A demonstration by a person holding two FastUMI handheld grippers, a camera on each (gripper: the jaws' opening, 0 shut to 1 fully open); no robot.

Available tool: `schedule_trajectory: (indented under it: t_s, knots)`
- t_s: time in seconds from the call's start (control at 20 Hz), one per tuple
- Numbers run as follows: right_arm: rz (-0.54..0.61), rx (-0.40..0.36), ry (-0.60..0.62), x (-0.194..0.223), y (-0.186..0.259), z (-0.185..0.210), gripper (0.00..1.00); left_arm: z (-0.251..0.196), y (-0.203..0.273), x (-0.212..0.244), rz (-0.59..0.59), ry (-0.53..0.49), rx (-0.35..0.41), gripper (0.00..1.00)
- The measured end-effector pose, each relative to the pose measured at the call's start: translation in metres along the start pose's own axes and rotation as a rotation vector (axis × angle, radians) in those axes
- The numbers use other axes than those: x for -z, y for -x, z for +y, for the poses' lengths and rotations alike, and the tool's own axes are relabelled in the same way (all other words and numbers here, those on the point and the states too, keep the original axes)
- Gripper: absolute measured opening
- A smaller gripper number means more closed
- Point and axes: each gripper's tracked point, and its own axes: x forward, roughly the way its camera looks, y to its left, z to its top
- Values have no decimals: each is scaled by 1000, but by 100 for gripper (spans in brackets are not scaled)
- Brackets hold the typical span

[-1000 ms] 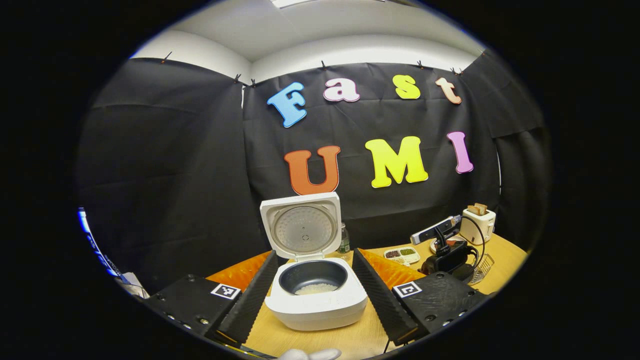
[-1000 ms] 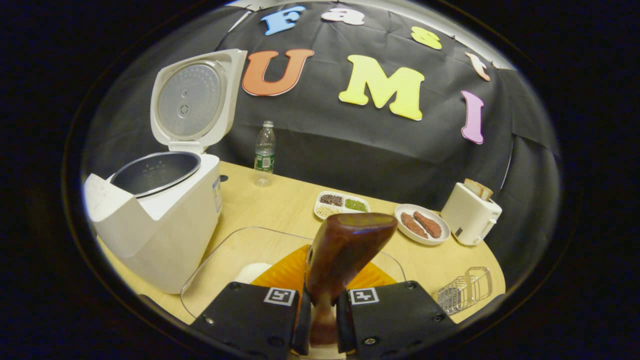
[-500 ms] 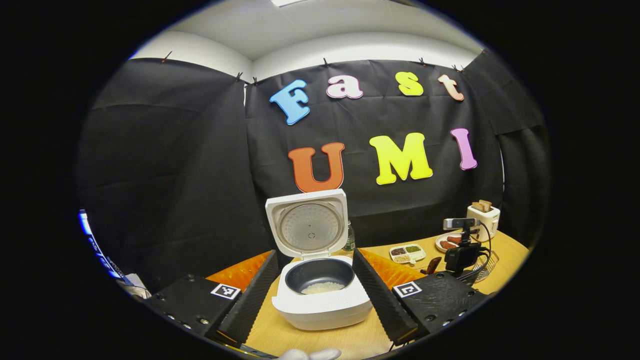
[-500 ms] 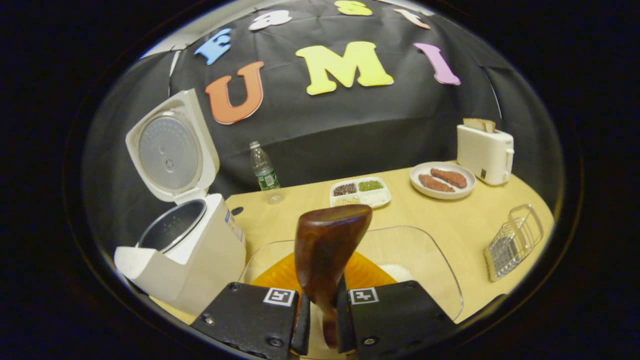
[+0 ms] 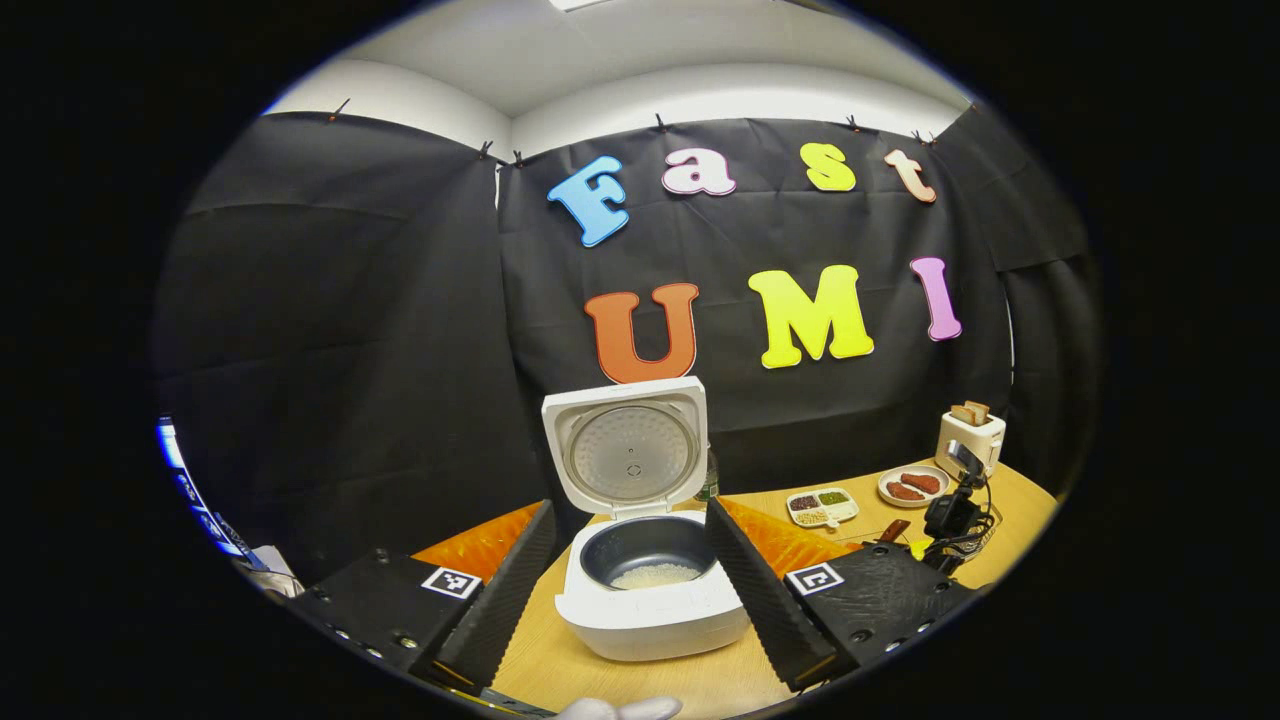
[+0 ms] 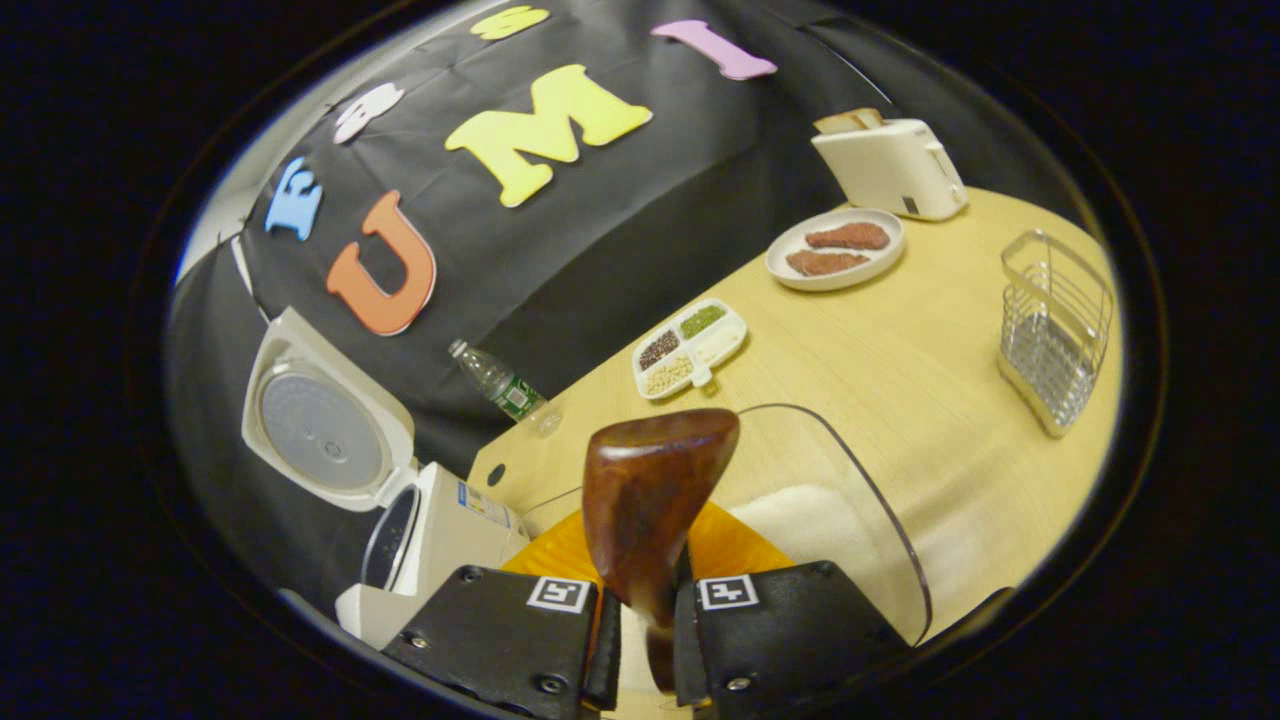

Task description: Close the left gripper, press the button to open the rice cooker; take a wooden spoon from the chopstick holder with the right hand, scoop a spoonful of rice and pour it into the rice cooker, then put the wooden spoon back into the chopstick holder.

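Between the two fingers of the right gripper, the wooden spoon is sitting clamped by its handle, bowl up and empty. It is hanging over the clear rice container, whose white rice is lying just right of the spoon. The step in hand looks like carrying the spoon back to the wire chopstick holder, which is standing well right of the container, since rice is already showing in the rice cooker. To do it well, the hand should be tipping the spoon upright over the holder's open top and lowering it before letting go. Left of the container, the cooker is sitting with its lid up. The left gripper is waiting with fingers spread wide, framing the cooker and holding nothing.
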Motion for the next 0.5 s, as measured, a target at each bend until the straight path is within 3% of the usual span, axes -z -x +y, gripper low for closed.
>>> schedule_trajectory:
  t_s: [0.5]
  knots:
    - [-17, -150, -357, -24, 14, 8, 26, 15, 1, -4, -4, 4, -22, 95]
